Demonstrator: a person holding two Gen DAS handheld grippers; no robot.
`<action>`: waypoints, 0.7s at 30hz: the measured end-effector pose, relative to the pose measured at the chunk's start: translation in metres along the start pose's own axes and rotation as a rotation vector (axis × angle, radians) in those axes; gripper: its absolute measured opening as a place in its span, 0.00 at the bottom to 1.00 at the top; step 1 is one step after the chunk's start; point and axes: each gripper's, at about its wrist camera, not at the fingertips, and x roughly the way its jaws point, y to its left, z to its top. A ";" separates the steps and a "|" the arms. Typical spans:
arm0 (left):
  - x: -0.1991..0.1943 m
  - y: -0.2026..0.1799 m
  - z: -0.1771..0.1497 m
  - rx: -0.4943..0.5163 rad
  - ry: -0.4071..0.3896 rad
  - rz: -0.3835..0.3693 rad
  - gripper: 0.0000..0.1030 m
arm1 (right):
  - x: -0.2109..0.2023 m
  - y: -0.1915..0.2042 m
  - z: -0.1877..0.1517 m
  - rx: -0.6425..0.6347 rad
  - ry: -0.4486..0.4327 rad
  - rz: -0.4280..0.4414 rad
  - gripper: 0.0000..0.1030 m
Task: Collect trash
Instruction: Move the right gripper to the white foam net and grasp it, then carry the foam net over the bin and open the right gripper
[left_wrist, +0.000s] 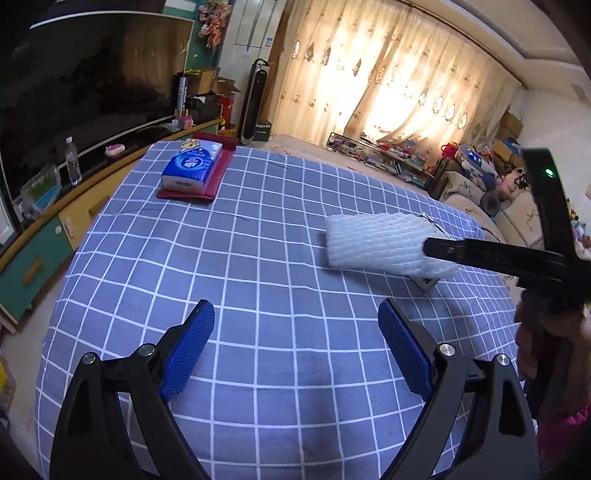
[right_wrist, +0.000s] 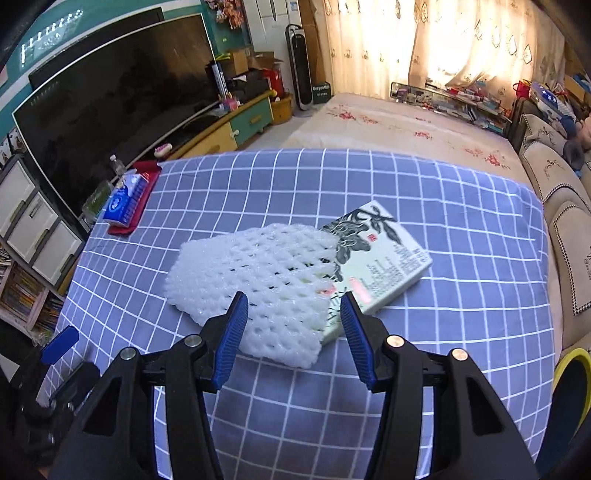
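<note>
White foam netting (right_wrist: 255, 291), a soft mesh sleeve, lies on the blue checked cloth (right_wrist: 461, 229) that covers the table. It partly overlaps a pale box (right_wrist: 384, 258) printed with dark ink leaves; the box lies flat on the cloth, and its far right part sticks out from beside the netting.

In the right wrist view, the right gripper (right_wrist: 293, 334) stands with its jaws parted to a middling width, blue pads (right_wrist: 231, 341) on either side of the netting's near edge. The near edge of the foam lies between the two pads, but they are not pressed on it; whether either pad touches the foam cannot be told.

In the left wrist view, the left gripper (left_wrist: 295, 347) hangs over bare cloth, well on the near left side of the netting (left_wrist: 384, 243), its jaws spread wide and holding nothing. From this side the right gripper (left_wrist: 428, 254) shows as a black finger laid across the netting's right end.

On the far left side from the netting, a blue tissue pack (left_wrist: 192, 166) rests on a flat red mat (left_wrist: 218, 177) near the cloth's corner. Beyond that corner a clear water bottle (left_wrist: 72, 160) stands on the low cabinet (left_wrist: 55, 229) under the dark television screen (left_wrist: 92, 85).
</note>
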 end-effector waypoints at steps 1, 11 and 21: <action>0.000 -0.002 -0.001 0.008 -0.002 0.002 0.86 | 0.002 0.002 0.000 -0.001 0.002 0.001 0.48; 0.000 -0.003 -0.002 0.008 -0.002 -0.006 0.86 | -0.003 0.013 -0.008 -0.022 -0.015 0.043 0.15; 0.002 -0.008 -0.003 0.031 -0.003 -0.008 0.86 | -0.061 -0.025 -0.031 0.086 -0.113 0.086 0.15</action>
